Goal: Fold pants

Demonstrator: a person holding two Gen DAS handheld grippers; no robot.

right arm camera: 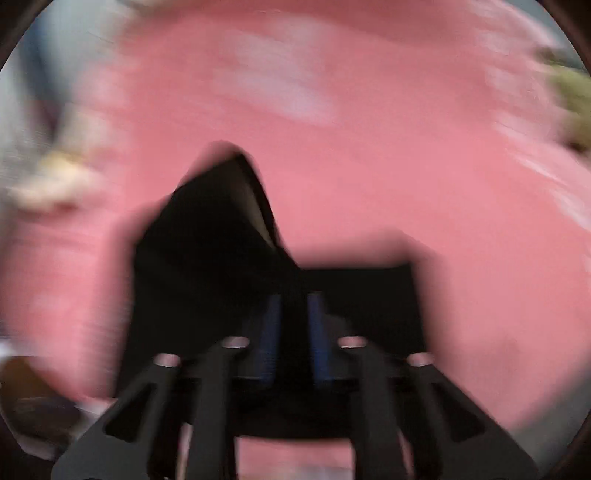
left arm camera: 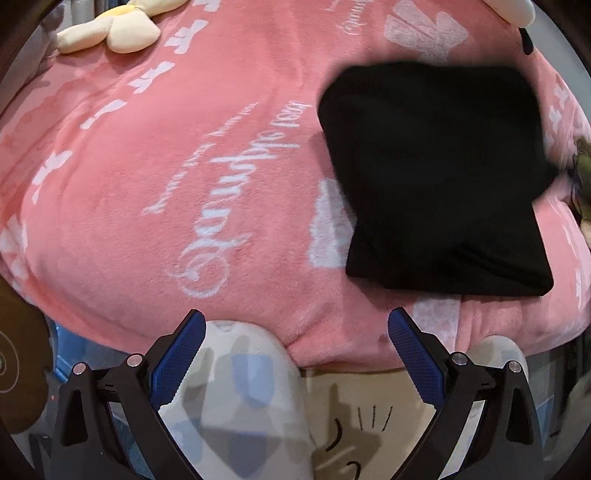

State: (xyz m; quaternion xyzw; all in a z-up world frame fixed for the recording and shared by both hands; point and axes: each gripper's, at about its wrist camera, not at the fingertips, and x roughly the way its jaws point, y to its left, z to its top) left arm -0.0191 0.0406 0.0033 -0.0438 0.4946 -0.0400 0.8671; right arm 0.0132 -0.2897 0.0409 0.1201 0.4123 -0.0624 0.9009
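I see the pink blanket (left arm camera: pixel 184 184) covering the bed, with the folded black pants (left arm camera: pixel 436 177) lying on it to my right. My left hand-held gripper (left arm camera: pixel 295 354) hangs wide and empty; my right hand-held gripper (right arm camera: pixel 293 332) pinches the pants' edge, blurred.

Pink fleece blanket (left arm camera: pixel 207 155) with white script and bow prints covers bed, spreading ahead of left fingers. Black folded pants (left arm camera: pixel 436 177) lie flat on blanket, ahead and right of right-hand fingertip. Cream plush flower (left arm camera: pixel 110 33) rests on blanket far ahead, off to left. Right wrist view blurred: pink blanket (right arm camera: pixel 369 166) beyond fingers, black pants (right arm camera: pixel 207 258) partly raised above it.
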